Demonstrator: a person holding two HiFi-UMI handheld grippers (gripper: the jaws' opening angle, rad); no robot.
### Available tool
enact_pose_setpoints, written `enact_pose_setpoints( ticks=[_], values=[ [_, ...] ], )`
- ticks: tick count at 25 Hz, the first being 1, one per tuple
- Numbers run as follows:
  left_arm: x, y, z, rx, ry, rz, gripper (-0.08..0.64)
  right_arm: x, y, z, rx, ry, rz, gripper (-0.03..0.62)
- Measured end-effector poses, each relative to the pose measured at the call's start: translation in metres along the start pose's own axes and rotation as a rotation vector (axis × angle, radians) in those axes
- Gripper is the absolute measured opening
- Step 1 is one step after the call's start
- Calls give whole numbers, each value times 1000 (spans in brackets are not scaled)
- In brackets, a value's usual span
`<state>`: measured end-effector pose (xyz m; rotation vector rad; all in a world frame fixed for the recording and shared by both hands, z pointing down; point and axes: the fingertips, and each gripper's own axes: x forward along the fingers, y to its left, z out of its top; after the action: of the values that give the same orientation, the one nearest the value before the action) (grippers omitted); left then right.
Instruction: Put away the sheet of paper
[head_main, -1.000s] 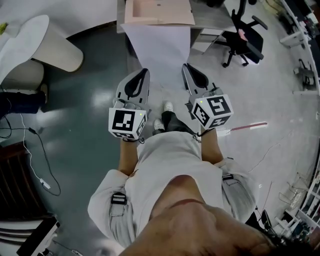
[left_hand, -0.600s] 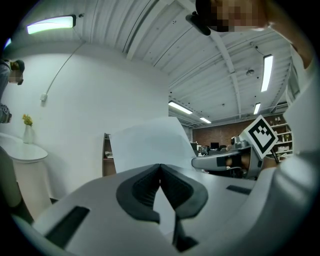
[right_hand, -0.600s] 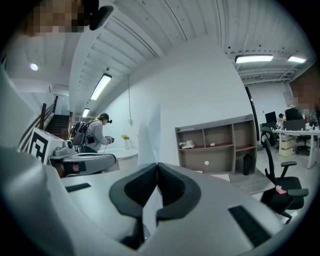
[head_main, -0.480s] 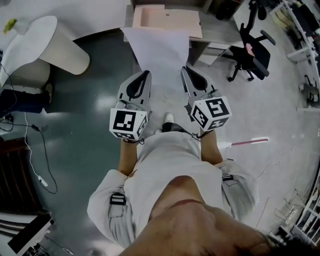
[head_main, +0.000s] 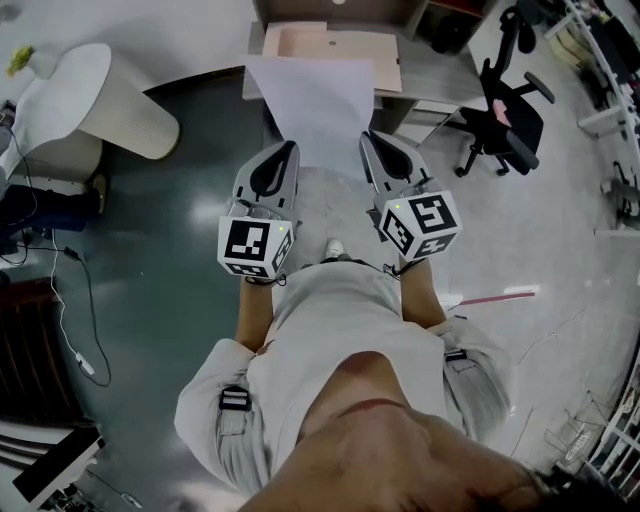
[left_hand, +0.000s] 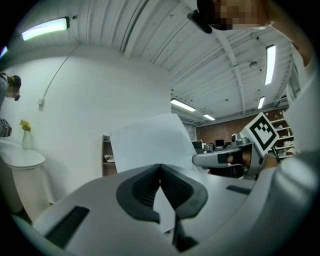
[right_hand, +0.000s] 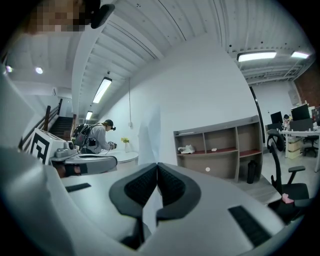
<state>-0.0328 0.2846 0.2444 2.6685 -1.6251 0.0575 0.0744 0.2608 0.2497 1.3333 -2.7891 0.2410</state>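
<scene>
A white sheet of paper (head_main: 318, 110) is held out flat in front of the person, above the floor. My left gripper (head_main: 291, 146) is shut on its near left edge and my right gripper (head_main: 368, 137) is shut on its near right edge. In the left gripper view the sheet of paper (left_hand: 150, 142) rises beyond the closed jaws, with the right gripper (left_hand: 220, 159) off to the right. In the right gripper view the sheet of paper (right_hand: 150, 132) shows edge-on above the closed jaws. A pale wooden shelf unit (head_main: 330, 45) stands just beyond the sheet's far edge.
A white round table (head_main: 75, 100) stands at the left and a black office chair (head_main: 500, 115) at the right. Cables (head_main: 75, 300) trail on the floor at the left. The shelf unit (right_hand: 220, 147) has open compartments holding small items. A person with a backpack (right_hand: 95, 137) stands far off.
The person has walked forward with the sheet held in both grippers. The shelf unit has come nearer and the sheet's far edge now reaches it. Both grippers stay shut.
</scene>
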Motion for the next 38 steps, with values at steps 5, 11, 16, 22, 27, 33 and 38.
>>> enact_pose_setpoints(
  ticks=[5, 11, 16, 22, 27, 33, 38],
  values=[
    [20, -7, -4, -3, 15, 13, 17, 3, -21, 2, -1, 1, 11, 20],
    [37, -4, -8, 9, 36, 18, 17, 14, -38, 2, 12, -3, 11, 20],
    [51, 5, -8, 11, 37, 10, 17, 29, -46, 0, 20, 5, 9, 20],
    [82, 27, -11, 7, 40, -4, 17, 59, -65, 2, 17, 10, -11, 20],
    [112, 51, -9, 2, 39, -20, 17, 91, -80, 9, 14, 14, -27, 20],
    [144, 79, -8, -6, 44, -50, 17, 126, -96, 15, 17, 21, -56, 20],
    [163, 103, -11, -20, 42, -79, 17, 153, -99, 15, 10, 38, -82, 20]
  ],
)
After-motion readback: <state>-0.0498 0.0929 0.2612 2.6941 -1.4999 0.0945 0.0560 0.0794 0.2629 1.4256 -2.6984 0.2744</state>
